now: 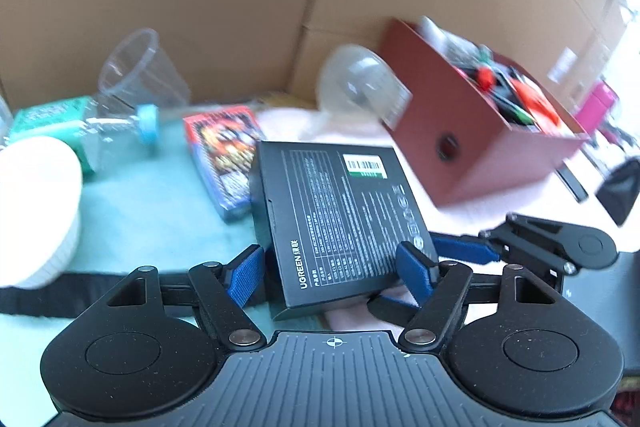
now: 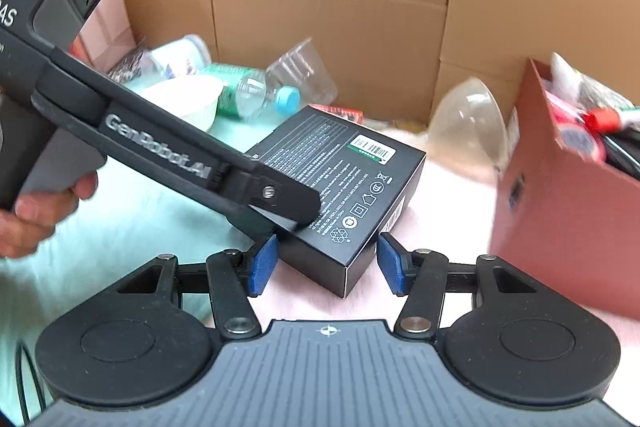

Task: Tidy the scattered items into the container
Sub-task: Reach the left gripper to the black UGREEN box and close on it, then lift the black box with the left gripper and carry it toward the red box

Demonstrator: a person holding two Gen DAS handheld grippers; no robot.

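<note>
Flat black cardboard box with white print and a barcode label (image 1: 340,223) sits on the pink-and-mint fleece-covered table (image 1: 160,211), short of the dark red open container (image 1: 472,131) already full of pens and odds. Left tool (image 1: 334,267) straddles the box's near end, blue pads at both sides, contact unclear. Right tool (image 2: 326,263) is spread at the box's near corner, pads just clear of it.
</note>
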